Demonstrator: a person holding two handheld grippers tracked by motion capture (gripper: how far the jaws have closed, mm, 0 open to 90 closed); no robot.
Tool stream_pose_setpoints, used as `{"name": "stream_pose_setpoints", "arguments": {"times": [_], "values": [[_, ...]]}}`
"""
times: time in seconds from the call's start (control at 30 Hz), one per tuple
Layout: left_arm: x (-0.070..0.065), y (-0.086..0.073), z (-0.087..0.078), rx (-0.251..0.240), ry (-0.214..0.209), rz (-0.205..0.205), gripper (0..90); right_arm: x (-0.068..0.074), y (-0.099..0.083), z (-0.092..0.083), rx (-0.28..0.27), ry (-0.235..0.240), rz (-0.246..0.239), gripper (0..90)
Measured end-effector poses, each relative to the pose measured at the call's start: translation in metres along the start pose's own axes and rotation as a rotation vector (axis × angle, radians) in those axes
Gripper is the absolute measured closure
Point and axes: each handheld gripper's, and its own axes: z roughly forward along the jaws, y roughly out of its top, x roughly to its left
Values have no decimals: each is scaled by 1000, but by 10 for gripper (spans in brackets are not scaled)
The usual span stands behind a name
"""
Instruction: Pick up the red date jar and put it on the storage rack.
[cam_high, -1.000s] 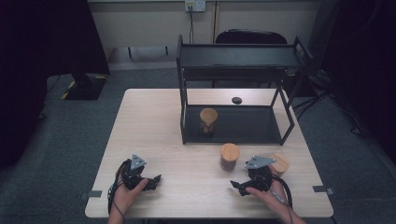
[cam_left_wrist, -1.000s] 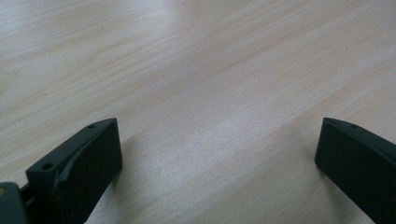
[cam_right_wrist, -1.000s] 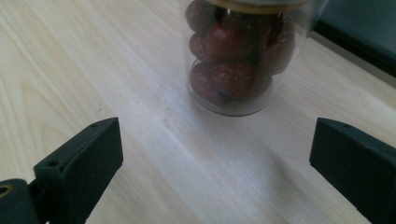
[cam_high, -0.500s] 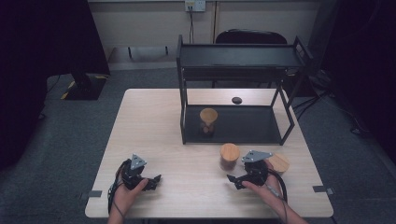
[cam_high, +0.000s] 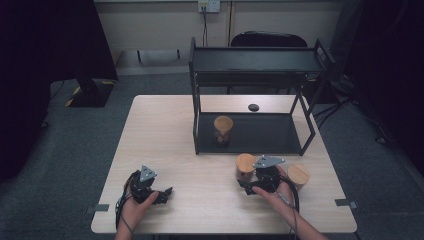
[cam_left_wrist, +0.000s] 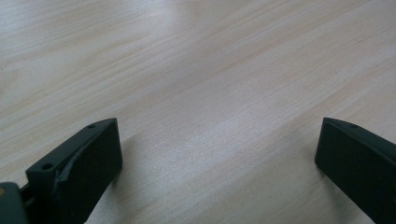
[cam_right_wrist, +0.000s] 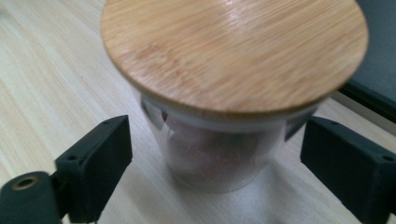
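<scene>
Pale wood table (cam_high: 165, 130). Jar (cam_right_wrist: 219, 116) contents blurred, reddish; clear glass, bamboo lid, standing between right gripper (cam_right_wrist: 215, 163) jaws, spread, untouching. Left gripper (cam_left_wrist: 217, 154) spread over bare tabletop.

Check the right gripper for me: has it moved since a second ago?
Yes. The right gripper has shifted left and slightly forward towards the jar in front of the black shelf; its open fingers now flank that jar.

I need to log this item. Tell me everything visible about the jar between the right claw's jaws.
The jar is a clear glass cylinder with a round bamboo-look lid shut on top and something reddish inside. It stands upright on the wooden table, just in front of the black rack. The right claw is open; its jaws flank the glass without touching.
</scene>
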Motion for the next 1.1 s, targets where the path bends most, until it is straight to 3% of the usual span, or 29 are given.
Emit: {"name": "stream_pose_setpoints", "arguments": {"times": [0.27,0.73,1.1], "values": [[0,0,0,0,0,0,2,-2,1,6,-16,-27,8,136],[0,0,0,0,1,0,2,0,3,13,-39,-10,-1,245],[0,0,0,0,1,0,2,1,4,16,-61,-25,1,252]]}}
